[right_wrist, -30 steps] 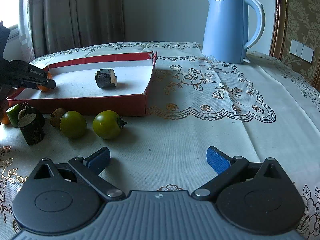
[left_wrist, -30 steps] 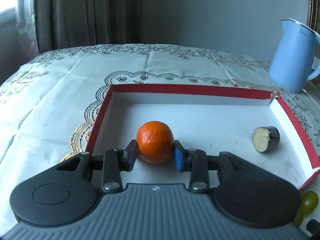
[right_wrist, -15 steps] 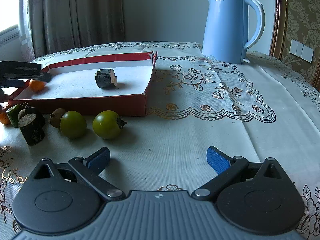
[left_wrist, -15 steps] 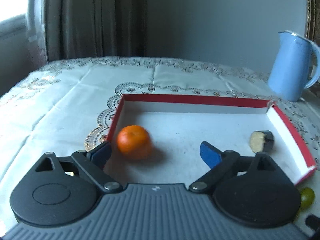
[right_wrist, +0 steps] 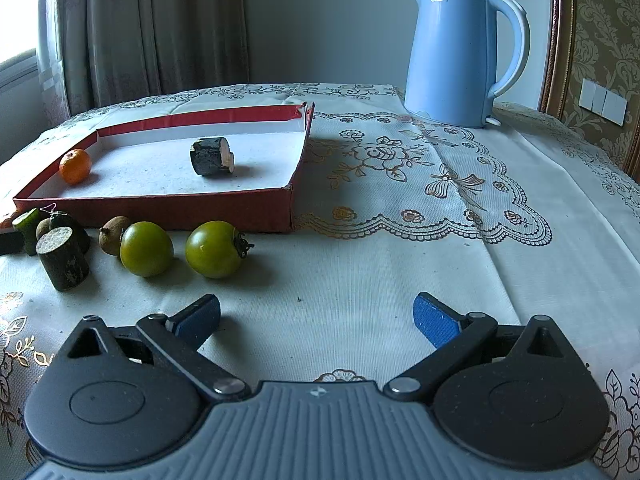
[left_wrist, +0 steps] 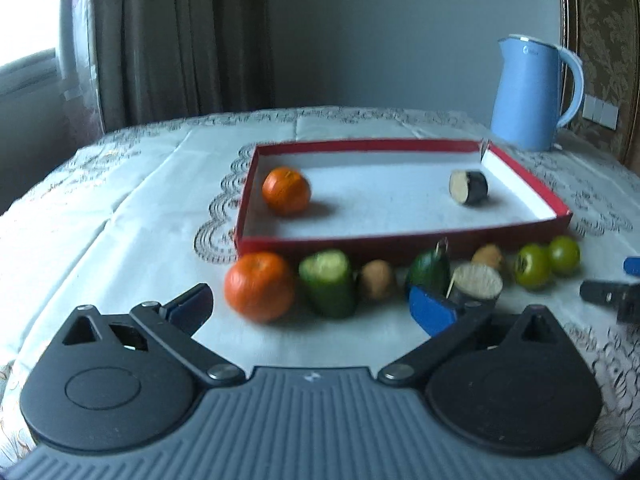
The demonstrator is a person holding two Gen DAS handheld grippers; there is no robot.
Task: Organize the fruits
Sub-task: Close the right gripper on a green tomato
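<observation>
- Now my left claw (left_wrist: 310,302) has just been opening and hangs released, nothing between its jaws; one orange (left_wrist: 286,191) sits inside the red tray (left_wrist: 400,242)
- Next I'd centre on the second orange (left_wrist: 259,286), just outside the tray's near wall, and close gently
- My right claw (right_wrist: 316,316) waits, spread wide

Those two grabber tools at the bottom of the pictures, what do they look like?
Both look alike. The left gripper and the right gripper each have a ribbed grey body, two round black discs, and black hinged links with silver rivets. The fingers end in blue textured pads. No cables or sleeves show.
</observation>
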